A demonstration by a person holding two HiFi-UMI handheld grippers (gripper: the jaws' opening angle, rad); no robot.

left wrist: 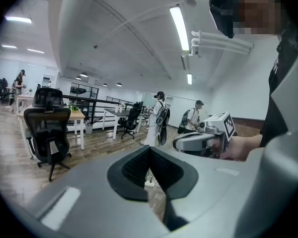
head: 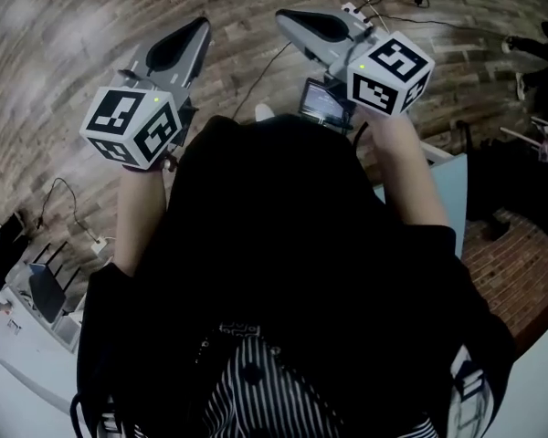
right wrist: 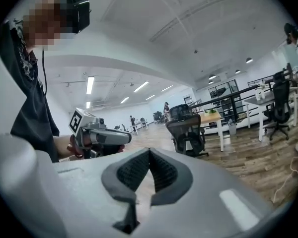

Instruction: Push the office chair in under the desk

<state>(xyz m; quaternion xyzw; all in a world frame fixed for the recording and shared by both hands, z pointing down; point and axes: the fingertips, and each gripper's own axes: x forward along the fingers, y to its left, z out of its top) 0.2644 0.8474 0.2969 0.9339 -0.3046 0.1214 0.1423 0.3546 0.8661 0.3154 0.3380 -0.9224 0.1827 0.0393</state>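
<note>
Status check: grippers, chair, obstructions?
Left gripper shut, empty; right gripper shut, empty. Office chair out from desk, across the room, untouched. Cable on floor just ahead.

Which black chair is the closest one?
The black mesh office chair with the headrest, beside the wood-topped desk. It looks biggest; the other black chair sits farther back.

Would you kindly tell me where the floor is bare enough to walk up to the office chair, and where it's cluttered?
Bare wood floor stretches from the left tongs to the office chair in front of its desk. Crowded: beside the right tongs, a power strip and cables cross the floor.
</note>
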